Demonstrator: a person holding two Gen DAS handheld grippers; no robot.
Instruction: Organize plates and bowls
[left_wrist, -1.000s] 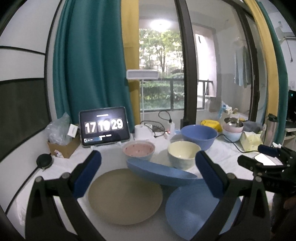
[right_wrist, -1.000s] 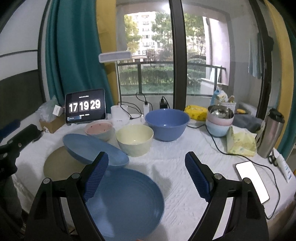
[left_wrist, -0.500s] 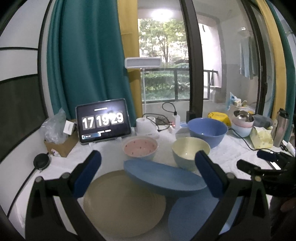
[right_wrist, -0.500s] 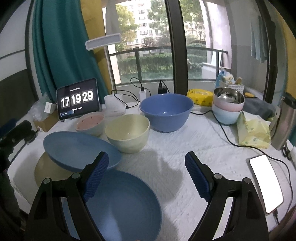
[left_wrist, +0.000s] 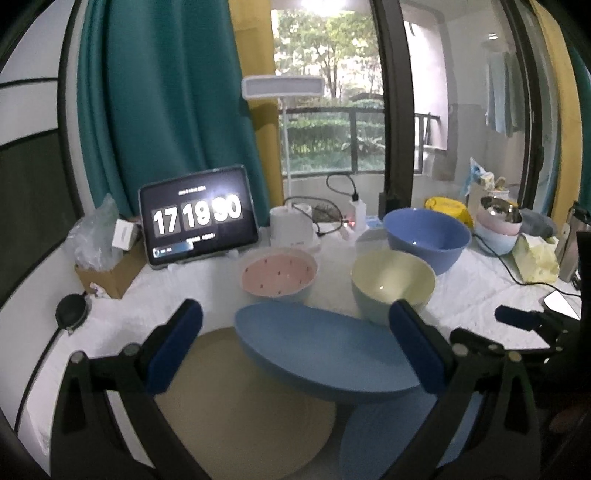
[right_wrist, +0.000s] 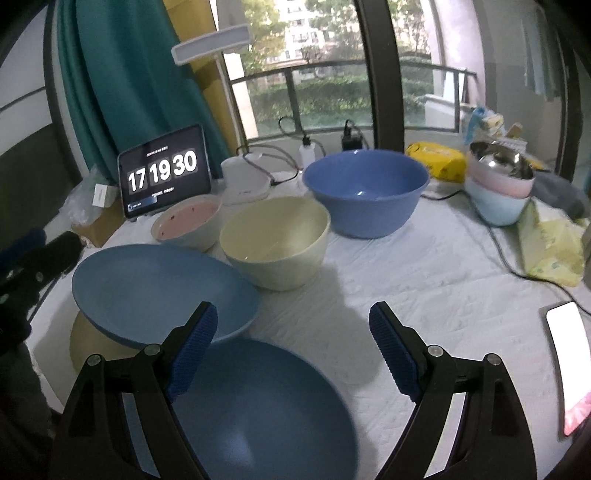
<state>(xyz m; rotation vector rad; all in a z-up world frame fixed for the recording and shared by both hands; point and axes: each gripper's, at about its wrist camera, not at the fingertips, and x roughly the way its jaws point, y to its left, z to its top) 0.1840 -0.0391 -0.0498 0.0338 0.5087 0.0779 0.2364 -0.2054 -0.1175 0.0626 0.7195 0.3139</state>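
Plates: two blue (right_wrist: 155, 288) (right_wrist: 258, 410), one beige (left_wrist: 240, 398); perhaps six bowls (right_wrist: 275, 245).

Matt blue plate (right_wrist: 162, 291), glossy cream bowl (right_wrist: 275, 245), textured white cloth (right_wrist: 424, 280).

Home, curtains (left_wrist: 166, 92), balcony laundry (left_wrist: 498, 96)

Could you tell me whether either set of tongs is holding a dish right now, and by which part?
Nothing is held: the left tongs and right tongs both stand open and empty.
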